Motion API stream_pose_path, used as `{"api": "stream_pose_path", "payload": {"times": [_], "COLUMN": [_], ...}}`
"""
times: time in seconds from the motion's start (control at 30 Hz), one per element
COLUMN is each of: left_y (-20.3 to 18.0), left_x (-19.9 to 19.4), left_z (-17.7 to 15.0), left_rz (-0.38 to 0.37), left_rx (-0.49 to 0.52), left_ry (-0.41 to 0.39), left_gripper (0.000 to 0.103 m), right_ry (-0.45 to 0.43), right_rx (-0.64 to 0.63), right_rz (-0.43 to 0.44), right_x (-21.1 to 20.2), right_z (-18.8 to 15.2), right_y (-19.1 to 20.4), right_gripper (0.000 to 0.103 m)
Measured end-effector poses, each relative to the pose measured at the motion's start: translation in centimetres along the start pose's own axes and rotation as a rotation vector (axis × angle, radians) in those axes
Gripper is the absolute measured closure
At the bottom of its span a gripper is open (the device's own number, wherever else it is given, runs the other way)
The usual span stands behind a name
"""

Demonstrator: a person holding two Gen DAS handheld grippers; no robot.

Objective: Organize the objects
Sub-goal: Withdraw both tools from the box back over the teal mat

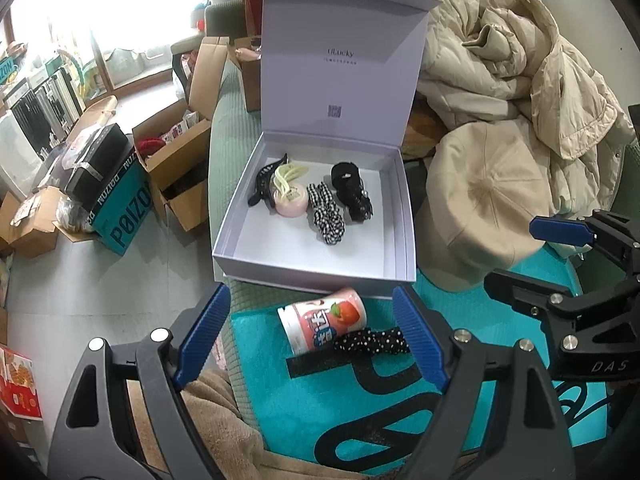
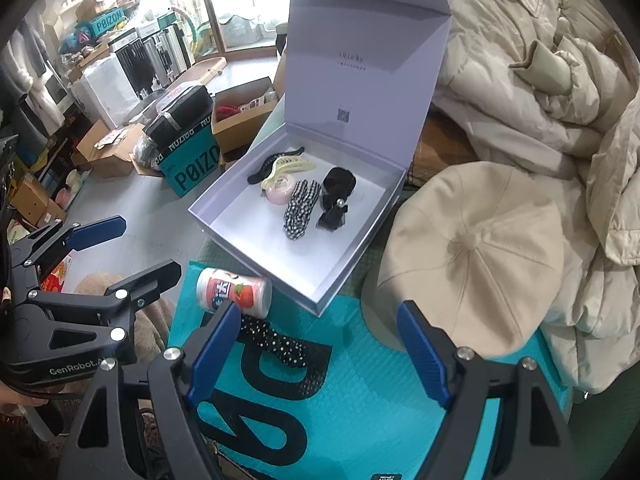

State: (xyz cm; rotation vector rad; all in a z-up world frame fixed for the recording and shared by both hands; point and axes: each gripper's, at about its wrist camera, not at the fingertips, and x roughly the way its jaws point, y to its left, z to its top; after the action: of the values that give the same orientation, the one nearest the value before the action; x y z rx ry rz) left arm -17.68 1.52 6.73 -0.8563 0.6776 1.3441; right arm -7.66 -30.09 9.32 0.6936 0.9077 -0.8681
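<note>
An open lavender gift box [image 1: 240, 236] [image 2: 352, 252] sits on the sofa with its lid up. Inside lie a black claw clip [image 1: 262, 182], a pink round tin [image 1: 290, 202], a checkered scrunchie [image 1: 326, 216] [image 2: 300, 208] and a black bow clip [image 1: 352, 190] [image 2: 336, 196]. In front of the box a peach-printed canister [image 1: 324, 320] [image 2: 234, 290] lies on its side beside a black polka-dot scrunchie [image 1: 372, 340] [image 2: 276, 346], both on a teal bag [image 1: 320, 408] [image 2: 360, 392]. My left gripper [image 1: 312, 340] is open, just above the canister and scrunchie. My right gripper [image 2: 320, 348] is open and empty over the teal bag.
A beige cap [image 1: 484, 204] [image 2: 472, 252] and a heap of cream jackets [image 1: 500, 60] lie right of the box. Cardboard boxes [image 1: 176, 168] and a teal POIZON box [image 1: 124, 216] stand on the floor at left. The sofa edge drops off left of the box.
</note>
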Motion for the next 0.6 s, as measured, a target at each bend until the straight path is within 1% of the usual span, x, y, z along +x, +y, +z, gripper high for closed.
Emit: {"api": "stream_pose_path", "payload": {"times": [0.6], "left_y": [1.1], "left_x": [2.0], "left_z": [-3.2], "left_rz": [-0.010], "left_rx": [-0.003], "left_ry": [0.082], "left_gripper": [0.021], "right_ry": [0.085], "right_rx": [-0.016], "right_rz": [0.036], "right_x": [3.2], "right_z": [-2.0], "right_y": [1.2], "right_gripper": [0.022]}}
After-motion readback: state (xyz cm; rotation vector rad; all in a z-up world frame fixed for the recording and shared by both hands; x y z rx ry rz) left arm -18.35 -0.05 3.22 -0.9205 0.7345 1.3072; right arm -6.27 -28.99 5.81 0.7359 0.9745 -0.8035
